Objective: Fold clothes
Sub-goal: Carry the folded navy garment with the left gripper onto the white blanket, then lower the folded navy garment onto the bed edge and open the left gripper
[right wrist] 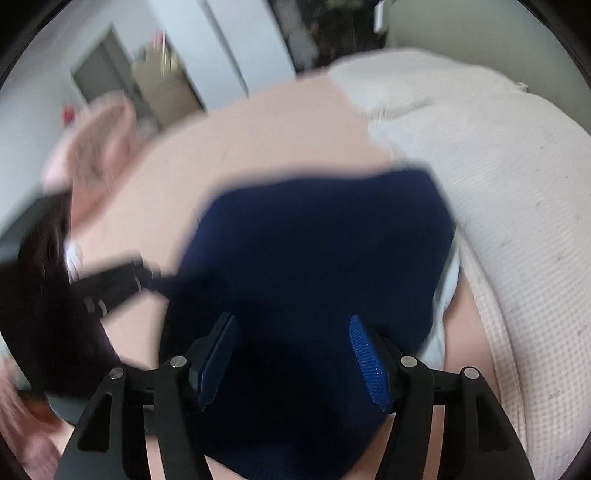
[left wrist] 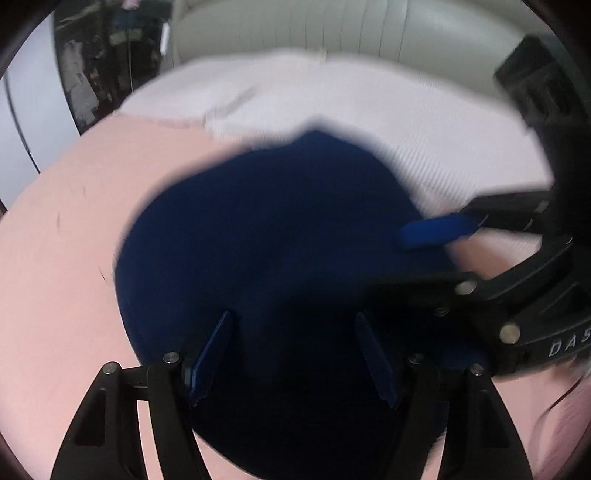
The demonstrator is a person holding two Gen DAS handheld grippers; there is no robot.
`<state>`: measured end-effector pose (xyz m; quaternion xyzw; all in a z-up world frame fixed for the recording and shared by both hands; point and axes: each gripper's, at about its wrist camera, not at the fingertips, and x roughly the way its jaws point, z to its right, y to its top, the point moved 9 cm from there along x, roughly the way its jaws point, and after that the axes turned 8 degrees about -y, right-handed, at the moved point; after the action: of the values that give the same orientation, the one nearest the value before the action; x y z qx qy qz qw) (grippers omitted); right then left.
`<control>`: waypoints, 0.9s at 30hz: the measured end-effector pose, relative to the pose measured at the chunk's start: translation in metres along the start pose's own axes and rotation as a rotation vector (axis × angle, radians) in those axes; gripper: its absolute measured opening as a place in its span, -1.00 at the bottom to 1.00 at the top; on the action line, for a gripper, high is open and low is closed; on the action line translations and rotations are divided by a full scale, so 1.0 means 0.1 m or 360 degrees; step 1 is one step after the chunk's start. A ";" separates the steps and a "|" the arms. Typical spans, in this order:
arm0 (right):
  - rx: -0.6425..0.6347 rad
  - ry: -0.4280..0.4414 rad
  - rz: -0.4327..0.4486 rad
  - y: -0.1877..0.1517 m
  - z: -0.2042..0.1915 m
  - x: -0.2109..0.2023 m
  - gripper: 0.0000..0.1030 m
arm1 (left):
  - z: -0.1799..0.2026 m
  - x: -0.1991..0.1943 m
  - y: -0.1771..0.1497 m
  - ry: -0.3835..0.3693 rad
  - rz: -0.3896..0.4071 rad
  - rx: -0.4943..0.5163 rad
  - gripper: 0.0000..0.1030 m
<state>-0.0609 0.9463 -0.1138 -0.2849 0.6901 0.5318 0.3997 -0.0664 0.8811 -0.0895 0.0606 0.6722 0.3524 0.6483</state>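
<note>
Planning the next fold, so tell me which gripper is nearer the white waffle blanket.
Right. The right gripper hovers open over the navy garment on the side bordering the white blanket. The left gripper is at the garment's opposite side, toward the pink sheet.

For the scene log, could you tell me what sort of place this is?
Probably a bedroom: the navy garment lies on a pink sheet, beside a white blanket, with what looks like a padded headboard behind.
</note>
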 end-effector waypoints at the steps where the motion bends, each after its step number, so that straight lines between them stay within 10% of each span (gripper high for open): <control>1: 0.0008 -0.0008 0.0003 0.00 0.01 -0.06 0.11 | -0.02 0.00 -0.07 0.0014 -0.0026 0.0031 0.31; 4: 0.0031 -0.0032 0.0014 0.01 0.04 -0.23 -0.25 | -0.07 -0.29 -0.13 0.0027 0.0012 0.0015 0.31; 11: 0.0083 -0.0087 0.0038 0.04 0.10 -0.65 0.28 | -0.18 -1.11 -0.16 -0.0143 0.0135 -0.0603 0.32; 27: -0.0089 0.0032 0.0082 0.07 -1.97 -1.09 1.00 | -1.82 -3.19 -1.90 0.0467 0.0224 -0.1165 1.00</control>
<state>-0.0591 0.7553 0.0052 -0.2835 0.6861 0.5582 0.3706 -0.1131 0.4962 0.0537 -0.1795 0.5819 0.6170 0.4985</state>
